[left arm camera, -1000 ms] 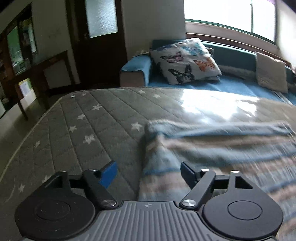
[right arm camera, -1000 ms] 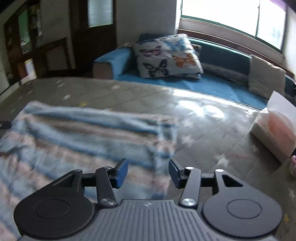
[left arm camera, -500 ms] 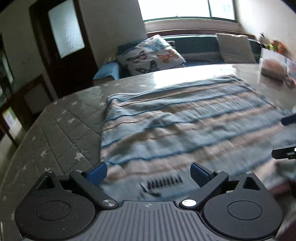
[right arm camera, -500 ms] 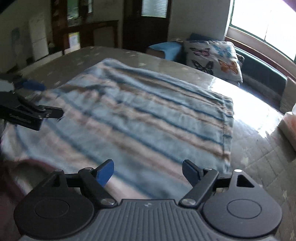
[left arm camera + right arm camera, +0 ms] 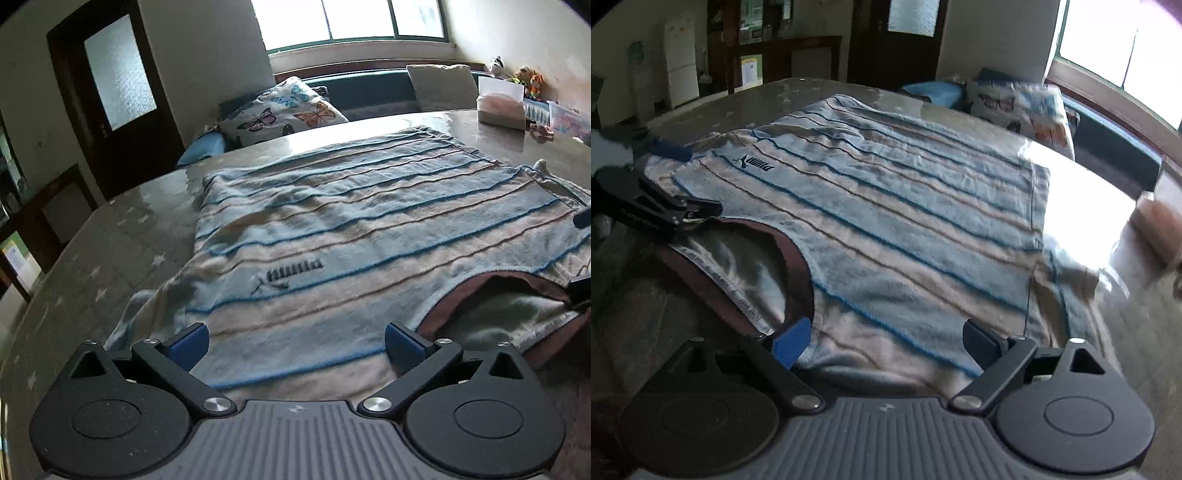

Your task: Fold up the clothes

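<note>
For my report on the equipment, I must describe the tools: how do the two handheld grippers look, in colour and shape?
Both look identical. The left gripper has a grey ribbed body, two round black discs, and black angled link arms with silver rivets. Its fingers end in blue pads. The right gripper has the same parts, and its fingers are blue-padded too. No cables, hands or sleeves are visible.

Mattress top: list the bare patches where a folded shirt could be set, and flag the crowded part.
Bare quilted mattress runs along the striped shirt's left edge, towards the door side. A second free strip lies past the hem, before the butterfly pillow. The far right corner is crowded: a tissue box and small items sit there. The shirt itself fills the middle.
</note>
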